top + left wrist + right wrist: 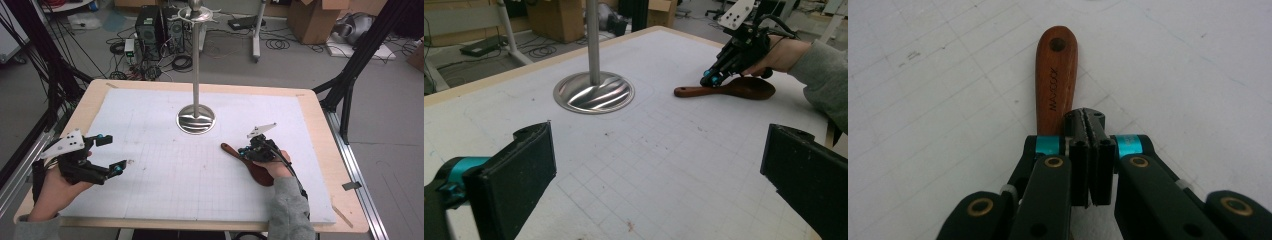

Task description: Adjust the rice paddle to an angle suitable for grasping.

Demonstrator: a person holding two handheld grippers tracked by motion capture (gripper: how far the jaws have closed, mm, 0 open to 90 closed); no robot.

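Right gripper (1089,131) jaws pressed together, empty, just above the wooden spoon (1055,75) handle — spread them to straddle it before squeezing; left gripper (654,165) jaws gape wide, idle.

A steel stand (196,117) rises from the white gridded mat (160,190), computer towers (159,32) behind.

One wooden spoon (255,166), one metal stand (196,117), two grippers.
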